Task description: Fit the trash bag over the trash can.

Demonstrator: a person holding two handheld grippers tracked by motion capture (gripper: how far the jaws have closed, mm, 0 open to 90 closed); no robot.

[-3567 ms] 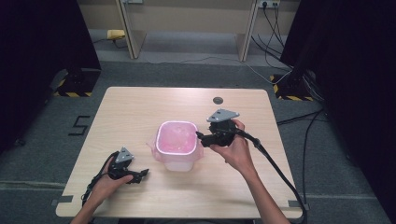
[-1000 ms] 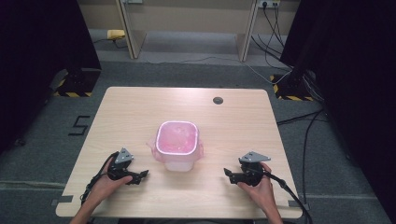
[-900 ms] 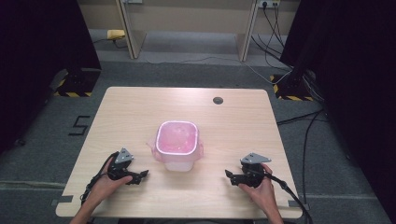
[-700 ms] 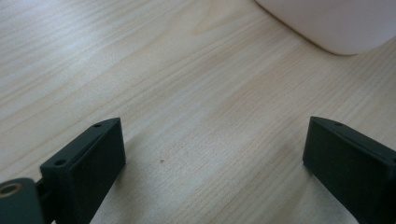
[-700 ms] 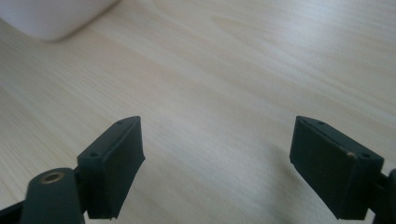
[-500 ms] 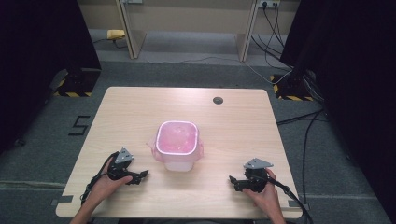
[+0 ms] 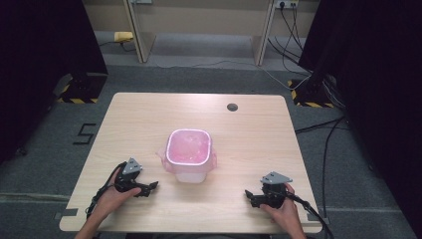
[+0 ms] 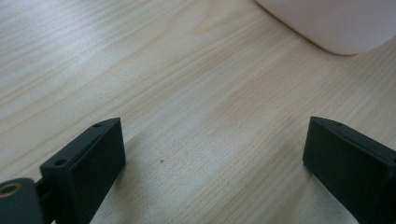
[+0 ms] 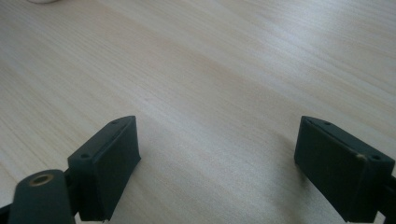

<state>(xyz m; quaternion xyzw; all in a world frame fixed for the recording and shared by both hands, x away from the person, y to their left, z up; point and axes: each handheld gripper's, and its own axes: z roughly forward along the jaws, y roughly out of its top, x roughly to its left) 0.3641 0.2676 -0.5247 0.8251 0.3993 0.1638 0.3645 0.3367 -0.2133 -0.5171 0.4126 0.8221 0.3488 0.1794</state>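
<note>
A small white bin lined with a pink bag [image 7: 189, 153] stands in the middle of the wooden table [image 7: 259, 134]. My left gripper [image 7: 150, 188] rests on the table near the front left, its jaws pointing right toward the bin. It is open, with bare wood between its jaws [image 8: 212, 154], and the bin's white base [image 8: 336, 23] shows at the top right of the left gripper view. My right gripper [image 7: 250, 197] rests near the front right, pointing left. It is open over bare wood [image 9: 217, 144].
A dark round cable hole [image 7: 232, 106] sits near the table's far edge. Cables [image 7: 318, 164] run over the grey floor to the right. Dark curtains and yellow-black striped stand bases [image 7: 74, 95] flank the table.
My right gripper left the bin's right rim, drew back to the front right of the table and settled there. The left gripper has not moved.
</note>
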